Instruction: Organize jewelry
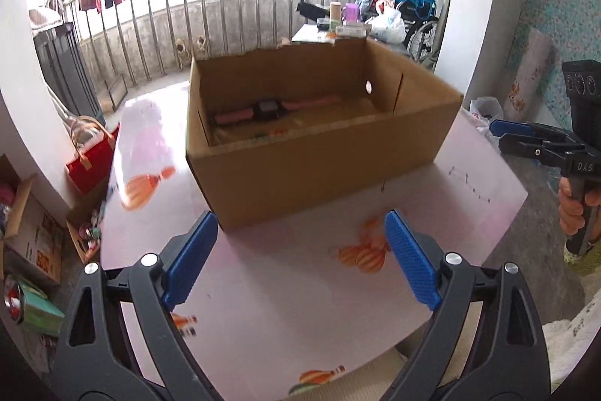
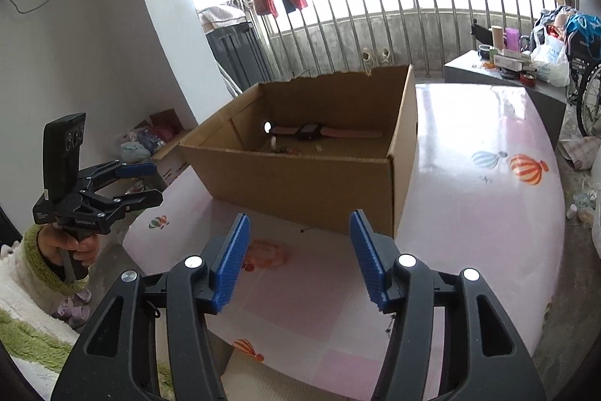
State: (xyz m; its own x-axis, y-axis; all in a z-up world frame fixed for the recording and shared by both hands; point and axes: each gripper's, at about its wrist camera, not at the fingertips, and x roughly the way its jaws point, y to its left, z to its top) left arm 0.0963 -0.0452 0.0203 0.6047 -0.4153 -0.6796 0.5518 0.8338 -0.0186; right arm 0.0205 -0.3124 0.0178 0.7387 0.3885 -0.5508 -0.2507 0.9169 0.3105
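An open cardboard box stands on a round pink table printed with balloons. Inside the box lies a watch with a pink strap, and a few small colourful pieces lie near it on the box floor. My left gripper hovers over the table just short of the box's near wall, open and empty. My right gripper is held beside the box at the table's edge, also open with nothing between its blue pads.
A side table with cups, a jar and plastic bags stands behind, with a wheelchair next to it. On the floor are a red bag and open cartons. A metal railing runs along the back.
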